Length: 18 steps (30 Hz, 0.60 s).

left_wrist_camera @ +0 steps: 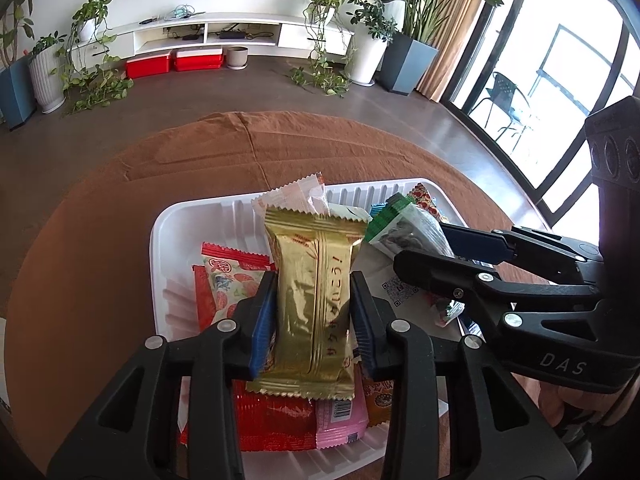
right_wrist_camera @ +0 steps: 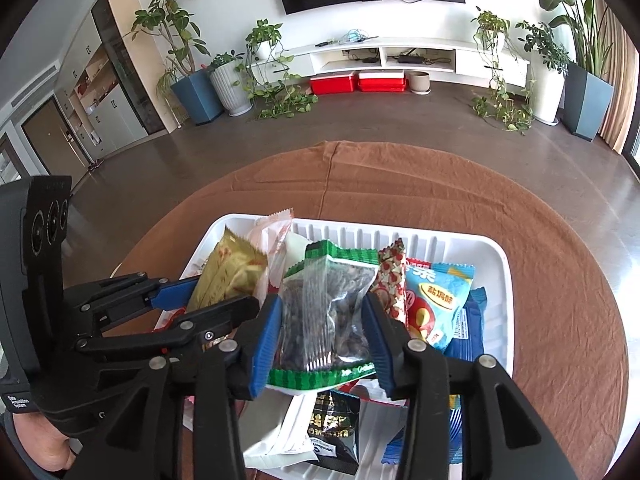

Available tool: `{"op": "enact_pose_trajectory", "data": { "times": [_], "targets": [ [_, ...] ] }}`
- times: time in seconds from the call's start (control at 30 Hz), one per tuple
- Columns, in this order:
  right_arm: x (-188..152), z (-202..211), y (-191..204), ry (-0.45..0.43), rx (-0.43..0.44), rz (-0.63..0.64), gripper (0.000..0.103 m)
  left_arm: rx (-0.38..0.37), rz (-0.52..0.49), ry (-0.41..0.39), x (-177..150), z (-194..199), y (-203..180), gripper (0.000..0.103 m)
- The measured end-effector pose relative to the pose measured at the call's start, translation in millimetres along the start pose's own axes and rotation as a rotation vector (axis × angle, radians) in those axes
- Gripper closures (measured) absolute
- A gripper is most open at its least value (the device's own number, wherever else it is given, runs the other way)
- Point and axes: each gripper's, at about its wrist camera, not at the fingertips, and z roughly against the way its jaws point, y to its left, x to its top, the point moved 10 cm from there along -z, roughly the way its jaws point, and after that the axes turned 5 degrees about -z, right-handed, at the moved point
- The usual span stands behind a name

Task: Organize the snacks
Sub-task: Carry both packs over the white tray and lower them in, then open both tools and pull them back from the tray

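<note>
Gold packet [left_wrist_camera: 314,300] between left fingers [left_wrist_camera: 264,320] — seed bag [right_wrist_camera: 326,312] between right.

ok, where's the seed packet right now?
Right gripper pinches the seed packet over the white tray, between the gold packet and light-blue packet.

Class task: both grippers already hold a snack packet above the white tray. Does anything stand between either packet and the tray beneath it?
Only other snacks. The left gripper holds the gold packet over red and pink packets; the right gripper holds the seed packet over black and white ones. The white tray is crowded.

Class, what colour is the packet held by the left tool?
Gold, clearest in the left wrist view.
</note>
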Motion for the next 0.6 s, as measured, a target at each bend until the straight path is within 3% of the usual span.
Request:
{"op": "enact_pose_trajectory", "data": {
  "times": [0.17, 0.6],
  "targets": [
    [0.2, 1.5, 0.2, -0.005, -0.007, 0.007, 0.057, 0.003, -0.003, -0.002, -0.7, -0.8, -0.3, 0.068],
    [2.1, 13.1, -0.9, -0.036, -0.019, 0.014, 0.053, 0.026, 0.002, -0.026, -3.9, 8.8, 2.9, 0.056]
  ]
}}
